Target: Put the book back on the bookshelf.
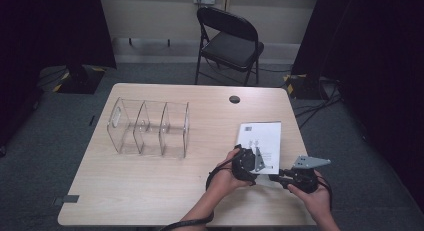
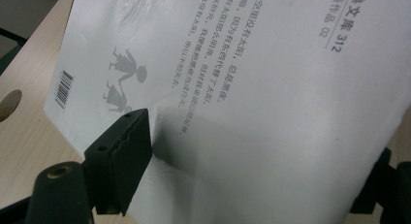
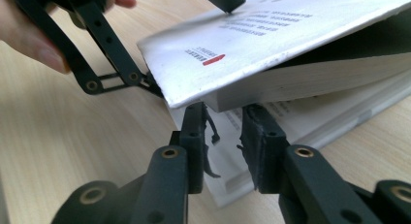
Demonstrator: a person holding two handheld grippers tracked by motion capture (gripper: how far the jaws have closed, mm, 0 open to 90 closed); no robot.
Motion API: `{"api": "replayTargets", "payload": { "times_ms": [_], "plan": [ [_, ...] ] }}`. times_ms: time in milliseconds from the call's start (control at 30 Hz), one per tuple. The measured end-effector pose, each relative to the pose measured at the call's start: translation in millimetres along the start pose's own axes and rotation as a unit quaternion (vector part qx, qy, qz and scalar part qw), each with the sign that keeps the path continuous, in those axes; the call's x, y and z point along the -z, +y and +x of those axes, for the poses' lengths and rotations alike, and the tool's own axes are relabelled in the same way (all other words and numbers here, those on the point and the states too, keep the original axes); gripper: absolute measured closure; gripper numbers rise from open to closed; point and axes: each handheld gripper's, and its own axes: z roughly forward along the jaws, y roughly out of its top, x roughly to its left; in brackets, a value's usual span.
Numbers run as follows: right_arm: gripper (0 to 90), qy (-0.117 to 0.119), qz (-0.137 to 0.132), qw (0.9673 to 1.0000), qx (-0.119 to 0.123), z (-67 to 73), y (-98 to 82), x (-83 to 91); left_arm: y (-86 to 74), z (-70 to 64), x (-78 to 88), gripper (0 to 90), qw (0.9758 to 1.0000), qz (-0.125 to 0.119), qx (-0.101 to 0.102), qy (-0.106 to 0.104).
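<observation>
book lift in progress, top book's near edge raised off the stack

step in hand: separating the top book (image 3: 271,44) from the lower book (image 3: 310,122) under it, at the right front of the table (image 1: 150,191). from the right gripper view its near corner is tilted up, with a dark gap between it and the lower book. both hands are at that near edge in the high view.

left gripper (image 1: 248,163): jaws part open around the top book's edge. one pad (image 2: 127,151) lies on the white cover, the other is below and i can't tell if it presses. so: straddling it, clamp not confirmed.

right gripper (image 3: 224,139): jaws nearly together with a narrow gap, nothing between them, just short of the stack's near corner and apart from it.

next move, my read: left needs to close firmly on the cover and pages, otherwise only the cover lifts and bends. then carry the book to the clear divided organizer (image 1: 150,127), which stands well apart at the table's left. the book likely has to go upright to fit a slot.

writing: back cover is white with columns of chinese text, "312" and "02" readable at the top, a barcode (image 2: 63,89) near the corner, and a grey silhouette of two children (image 2: 123,78). a small red label (image 3: 213,59) sits on the cover, too small to read.
</observation>
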Motion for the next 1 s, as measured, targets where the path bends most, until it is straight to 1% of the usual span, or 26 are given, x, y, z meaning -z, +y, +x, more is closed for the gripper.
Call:
{"api": "replayTargets", "payload": {
  "times_ms": [33, 67, 100, 133, 167, 200, 233, 300, 333, 433, 533, 567, 600, 667, 700, 767, 800, 833, 933, 967, 1000],
  "plan": [
    [70.4, -0.005, 0.004, 1.0000, 0.005, 0.6, -0.3, -0.9, 0.0, -0.3, -0.5, 19.6, 1.0000, 0.000, -0.001, 0.001],
    [69.2, -0.010, 0.009, 0.9998, 0.015, 1.6, -0.5, -1.8, 0.5, -2.4, -1.6, 20.0, 1.0000, -0.003, 0.003, 0.001],
    [68.1, -0.015, 0.012, 0.9996, 0.018, 2.4, -1.1, -2.9, 1.0, -2.2, -0.9, 20.3, 1.0000, 0.003, 0.000, 0.000],
    [67.6, -0.018, 0.019, 0.9995, 0.019, 2.6, -1.6, -3.7, 1.2, -1.6, -0.8, 20.6, 1.0000, 0.001, -0.001, -0.001],
    [67.5, -0.027, 0.025, 0.9990, 0.025, 2.2, -2.4, -4.3, 1.1, -1.5, -0.6, 20.8, 1.0000, 0.000, 0.000, -0.003],
    [67.3, -0.030, 0.029, 0.9988, 0.026, 1.8, -3.3, -5.0, 1.1, -1.9, -0.6, 21.2, 1.0000, -0.005, 0.005, 0.000],
    [67.0, -0.030, 0.031, 0.9988, 0.024, 0.7, -4.7, -5.8, 1.0, -1.5, 0.7, 22.0, 1.0000, -0.002, 0.000, 0.000],
    [67.0, -0.037, 0.035, 0.9985, 0.019, -2.1, -7.0, -6.0, 1.2, -0.2, 1.7, 22.4, 1.0000, 0.000, -0.003, -0.001],
    [67.0, -0.040, 0.034, 0.9984, 0.020, -3.0, -7.3, -6.0, 1.5, -0.4, 1.8, 22.6, 1.0000, 0.002, -0.004, -0.005],
    [67.1, -0.047, 0.033, 0.9982, 0.016, -5.8, -7.1, -5.9, 1.9, 0.3, 2.0, 22.5, 1.0000, 0.004, -0.007, -0.005],
    [67.2, -0.051, 0.032, 0.9981, 0.015, -5.8, -4.8, -7.2, 2.2, -0.7, 1.6, 22.4, 0.9999, 0.010, -0.004, -0.007],
    [67.5, -0.048, 0.026, 0.9984, 0.015, -5.7, -3.9, -7.7, 2.8, -0.4, 1.3, 21.9, 0.9999, 0.010, -0.012, -0.004],
    [67.7, -0.048, 0.018, 0.9986, 0.013, -5.1, -2.3, -8.6, 3.0, -1.1, 0.5, 21.6, 0.9998, 0.013, -0.015, -0.003],
    [68.6, -0.053, 0.017, 0.9983, 0.016, -3.6, -0.7, -8.5, 3.0, -1.4, 0.5, 21.2, 0.9998, 0.012, -0.015, -0.001],
    [68.6, -0.053, 0.017, 0.9983, 0.016, -3.6, -0.7, -8.5, 3.0, -1.4, 0.5, 21.1, 0.9998, 0.012, -0.015, -0.001],
    [69.7, -0.040, 0.003, 0.9992, 0.003, -4.0, -1.7, -6.6, 1.1, -1.7, 0.4, 20.0, 0.9999, 0.004, -0.012, 0.000],
    [69.7, -0.040, 0.002, 0.9992, 0.003, -4.3, -1.7, -5.7, 0.7, -1.0, 0.6, 19.2, 0.9999, 0.005, -0.014, -0.004],
    [69.7, -0.040, 0.003, 0.9992, 0.004, -4.3, -1.6, -5.5, 0.3, -1.2, -0.1, 18.1, 1.0000, 0.003, -0.008, -0.004],
    [69.7, -0.041, 0.003, 0.9991, 0.004, -3.6, -1.6, -5.5, 1.8, -2.1, -2.4, 14.7, 0.9998, 0.011, -0.019, 0.003],
    [69.7, -0.041, 0.003, 0.9992, 0.005, -3.5, -1.3, -5.4, 1.9, -3.2, -4.4, 13.4, 0.9999, 0.007, -0.014, 0.003],
    [69.7, -0.041, 0.003, 0.9992, 0.005, -3.5, -1.3, -5.4, 1.9, -3.2, -4.4, 11.6, 0.9999, 0.007, -0.014, 0.003]
  ]
}}
